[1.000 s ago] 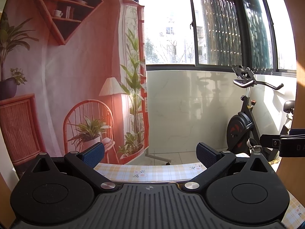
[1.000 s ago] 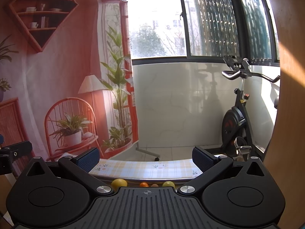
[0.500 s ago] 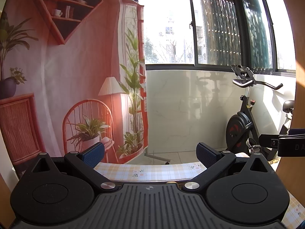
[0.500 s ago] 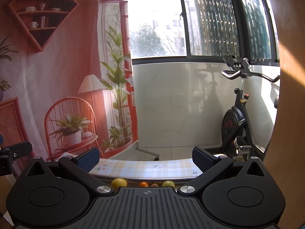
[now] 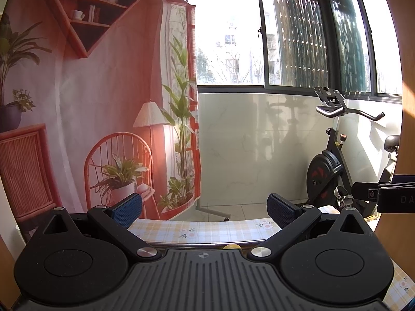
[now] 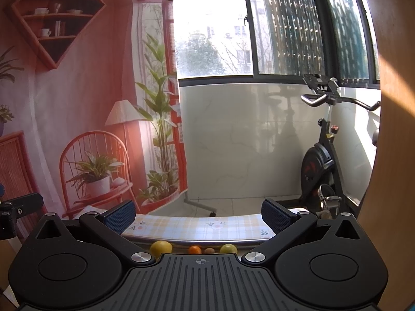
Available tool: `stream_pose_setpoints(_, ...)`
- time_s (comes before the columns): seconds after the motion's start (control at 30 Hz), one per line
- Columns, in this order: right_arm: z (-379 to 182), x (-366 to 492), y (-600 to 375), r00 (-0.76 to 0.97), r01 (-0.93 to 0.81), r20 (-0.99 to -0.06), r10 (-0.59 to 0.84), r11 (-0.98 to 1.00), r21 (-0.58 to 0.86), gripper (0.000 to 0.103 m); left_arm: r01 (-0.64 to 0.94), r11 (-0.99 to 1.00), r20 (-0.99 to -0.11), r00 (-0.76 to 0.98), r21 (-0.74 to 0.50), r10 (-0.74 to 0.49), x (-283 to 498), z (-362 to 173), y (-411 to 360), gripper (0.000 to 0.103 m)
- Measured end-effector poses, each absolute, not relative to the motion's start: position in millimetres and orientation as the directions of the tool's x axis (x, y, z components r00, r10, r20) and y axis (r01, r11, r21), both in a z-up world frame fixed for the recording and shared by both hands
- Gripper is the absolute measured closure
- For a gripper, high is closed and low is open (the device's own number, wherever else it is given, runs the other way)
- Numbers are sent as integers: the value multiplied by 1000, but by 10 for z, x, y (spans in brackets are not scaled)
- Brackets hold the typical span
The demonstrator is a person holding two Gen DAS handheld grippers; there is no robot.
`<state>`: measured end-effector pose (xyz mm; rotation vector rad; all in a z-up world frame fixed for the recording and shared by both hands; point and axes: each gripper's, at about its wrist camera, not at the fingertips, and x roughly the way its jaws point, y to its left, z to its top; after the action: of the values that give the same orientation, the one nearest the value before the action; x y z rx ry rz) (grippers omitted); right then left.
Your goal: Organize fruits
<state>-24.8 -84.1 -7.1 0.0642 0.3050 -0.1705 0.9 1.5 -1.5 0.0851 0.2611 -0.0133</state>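
Both grippers are held level above a table with a yellow checked cloth (image 6: 197,226), looking out at the room. My right gripper (image 6: 198,215) is open and empty. Just over its body peek a yellow fruit (image 6: 160,246), a small orange fruit (image 6: 194,249), a brownish fruit (image 6: 209,250) and a yellow-green fruit (image 6: 228,248), mostly hidden. My left gripper (image 5: 205,208) is open and empty; only a sliver of a yellow fruit (image 5: 231,246) shows below it. The table cloth (image 5: 202,229) lies ahead.
A printed backdrop (image 5: 90,103) with a chair and plants hangs behind the table on the left. An exercise bike (image 5: 329,171) stands at the right by the window wall. The right gripper's side (image 5: 384,194) shows at the left view's right edge.
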Motion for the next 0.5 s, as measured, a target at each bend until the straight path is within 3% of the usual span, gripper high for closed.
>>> stream_pose_setpoints(0.5,-95,-238,-838,938,176,-309,-156,984,37,0,24,997,-271,962,70,-4,42,-7,22,0)
